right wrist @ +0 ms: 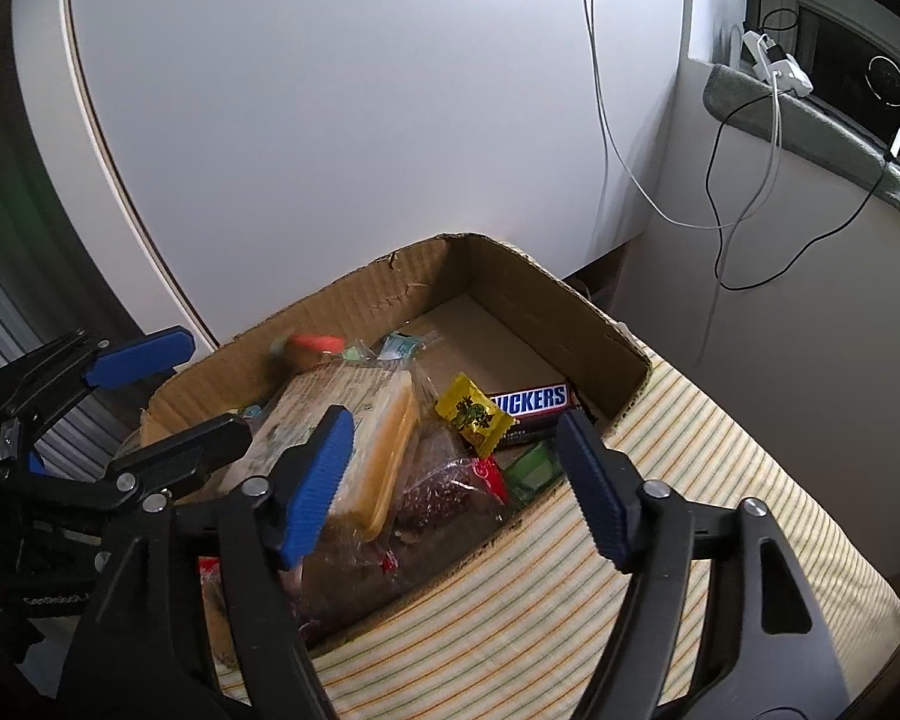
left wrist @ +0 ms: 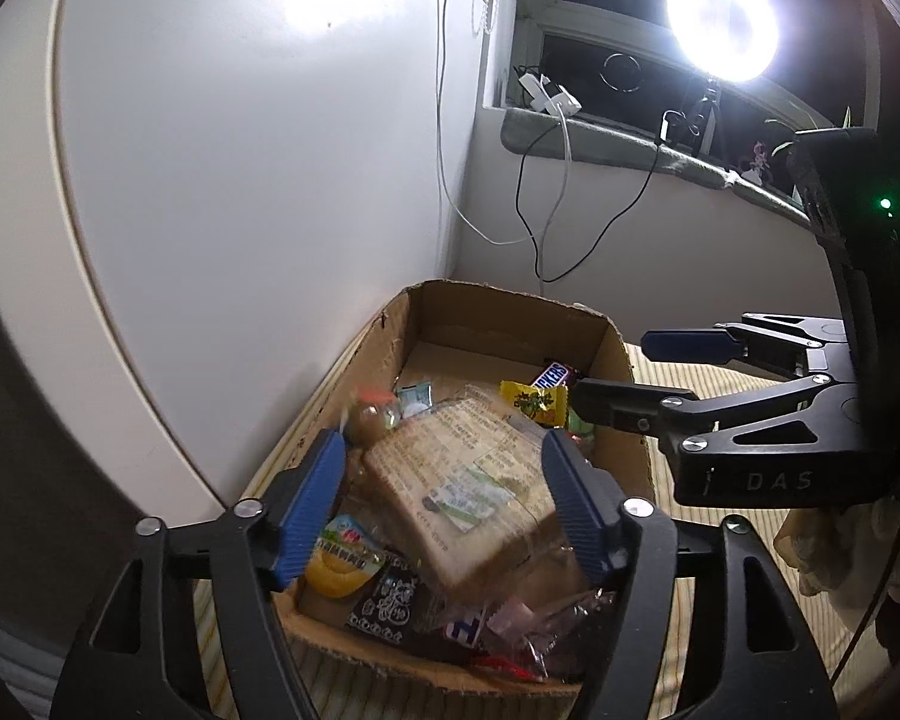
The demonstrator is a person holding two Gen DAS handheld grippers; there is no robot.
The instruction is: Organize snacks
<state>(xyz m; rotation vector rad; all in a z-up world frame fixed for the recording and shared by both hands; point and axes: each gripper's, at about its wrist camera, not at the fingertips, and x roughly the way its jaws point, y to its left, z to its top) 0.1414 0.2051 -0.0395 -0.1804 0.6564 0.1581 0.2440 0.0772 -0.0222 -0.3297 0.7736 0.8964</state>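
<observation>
An open cardboard box (left wrist: pixel 510 312) (right wrist: pixel 498 276) holds several snacks: a wrapped bread loaf (left wrist: pixel 462 480) (right wrist: pixel 342 420), a Snickers bar (left wrist: pixel 552 373) (right wrist: pixel 531 399), a yellow packet (left wrist: pixel 534 402) (right wrist: pixel 471 414) and others. My left gripper (left wrist: pixel 444 498) is open, its jaws apart on either side of the bread loaf, which looks blurred; I cannot tell whether it touches them. My right gripper (right wrist: pixel 456 480) is open and empty above the box's near right edge. The right gripper also shows in the left wrist view (left wrist: pixel 612 372), and the left gripper in the right wrist view (right wrist: pixel 210 384).
The box sits on a striped cloth (right wrist: pixel 660 510) against a white curved panel (left wrist: pixel 240 180). Cables (left wrist: pixel 546 216) hang from a windowsill (left wrist: pixel 600 138) at the back right. A bright ring lamp (left wrist: pixel 723 18) stands on the sill.
</observation>
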